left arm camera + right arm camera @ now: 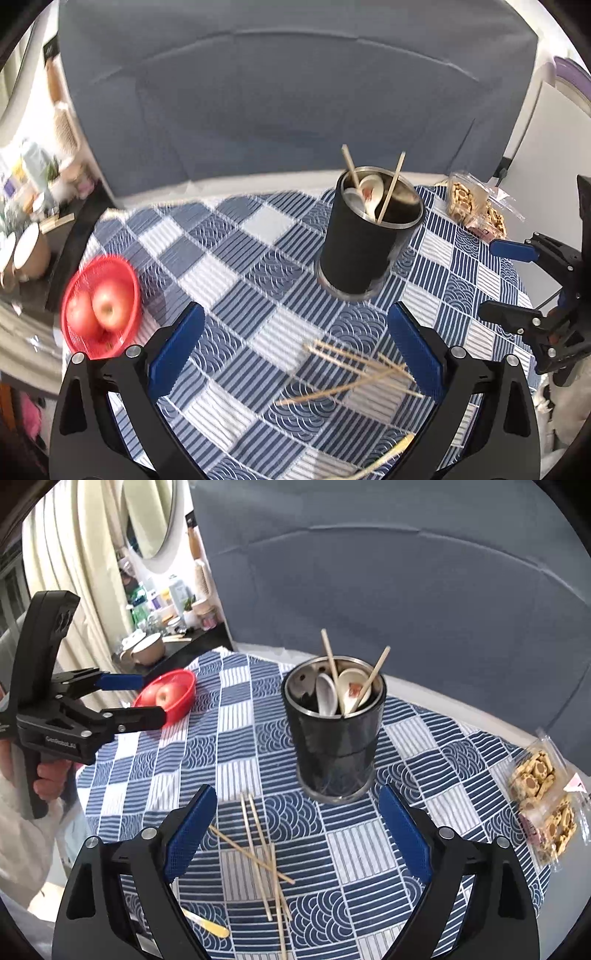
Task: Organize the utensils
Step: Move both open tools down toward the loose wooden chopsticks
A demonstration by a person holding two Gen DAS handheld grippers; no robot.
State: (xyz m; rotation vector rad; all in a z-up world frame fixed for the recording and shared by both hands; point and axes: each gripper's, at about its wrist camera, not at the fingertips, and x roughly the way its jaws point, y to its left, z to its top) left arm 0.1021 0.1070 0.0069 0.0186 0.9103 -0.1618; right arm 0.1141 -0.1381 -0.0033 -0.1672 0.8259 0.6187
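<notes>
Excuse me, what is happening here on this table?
A person is sorting utensils with a gripper in each hand. The black holder already has two spoons and two chopsticks in it. More chopsticks lie loose and crossed on the checked cloth. The left gripper and the right gripper are both open and hold nothing.

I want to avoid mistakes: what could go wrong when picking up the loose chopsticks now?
1. The chopsticks lie crossed in a pile, so a claw may catch several or flick one off the table.
2. The black holder stands close behind them; a forward push could tip it.
3. Both the left claw and right claw are open nearby and may collide.
</notes>
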